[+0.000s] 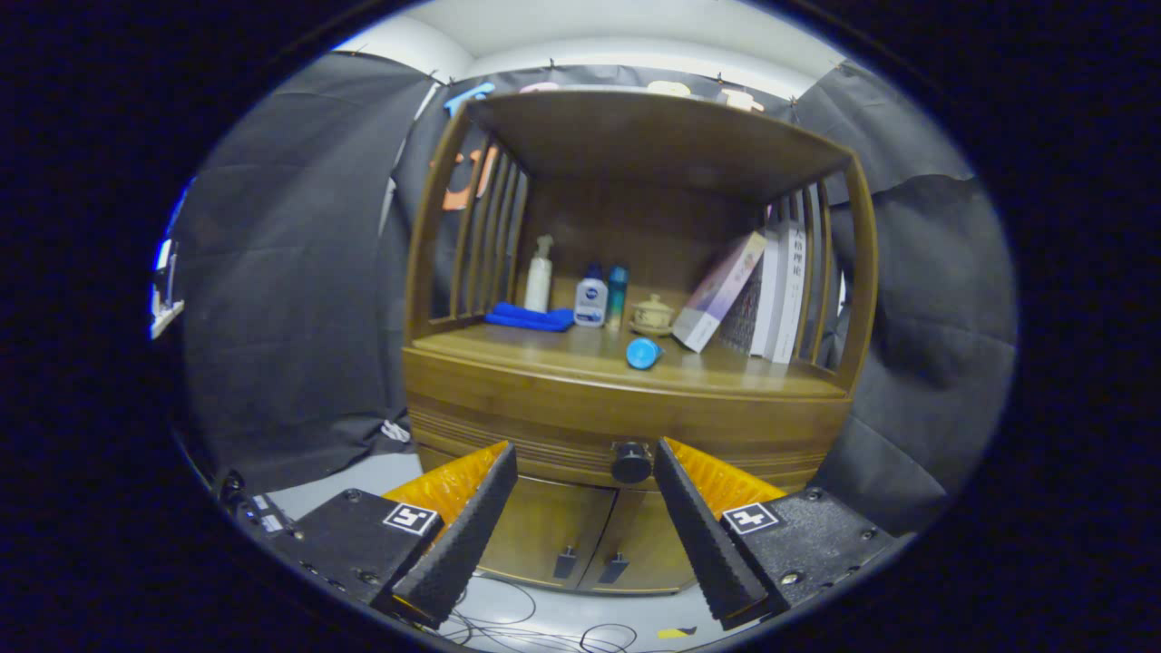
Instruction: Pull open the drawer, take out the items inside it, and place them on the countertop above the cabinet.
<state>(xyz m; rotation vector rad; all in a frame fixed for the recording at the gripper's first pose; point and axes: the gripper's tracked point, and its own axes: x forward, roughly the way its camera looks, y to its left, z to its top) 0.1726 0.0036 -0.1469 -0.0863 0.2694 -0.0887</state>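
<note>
Right now, in the gripper view, my fingers (585, 458) stand spread apart and hold nothing, with the drawer (626, 426) shut at lower centre and its dark knob (631, 462) just ahead between the tips, lined up as if for a pull or just let go. Above it on the counter (544, 349), a blue bottle (643, 353) lies on its side at mid-frame, away from the upright bottles behind; whether it came from the drawer I cannot tell.
</note>
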